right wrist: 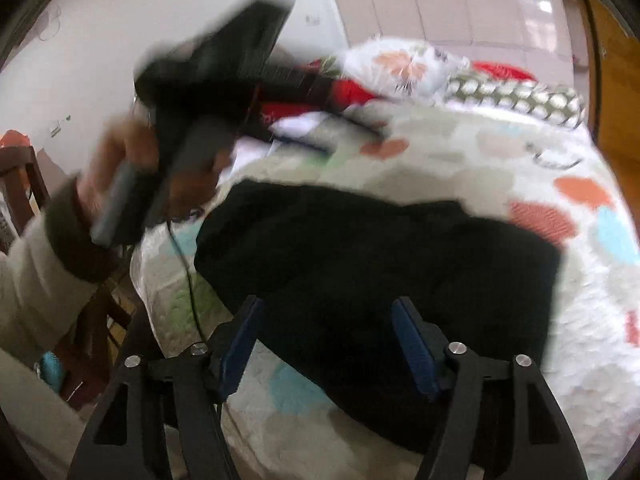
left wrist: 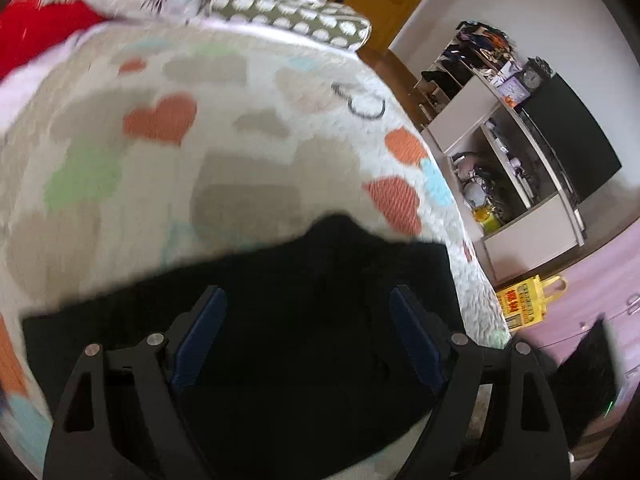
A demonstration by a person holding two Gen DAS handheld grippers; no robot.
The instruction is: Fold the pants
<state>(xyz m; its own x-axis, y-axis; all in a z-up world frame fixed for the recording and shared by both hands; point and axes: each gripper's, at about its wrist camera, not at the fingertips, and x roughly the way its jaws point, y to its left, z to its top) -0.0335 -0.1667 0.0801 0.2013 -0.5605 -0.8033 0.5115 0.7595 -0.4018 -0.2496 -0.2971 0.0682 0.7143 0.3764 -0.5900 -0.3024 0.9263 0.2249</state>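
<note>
The black fabric pants [right wrist: 372,280] lie bunched on my white quilted bedspread with orange, blue and green hearts [left wrist: 160,140], well short of the olive pillow with white dots [left wrist: 296,16] at its far end. My left gripper [left wrist: 308,304] hangs over the near part of the pants, blue pads spread wide, pinching nothing. My right gripper [right wrist: 327,316] is likewise spread above the pants. From its camera my left hand [right wrist: 120,168] appears blurred, off to the pants' left side.
</note>
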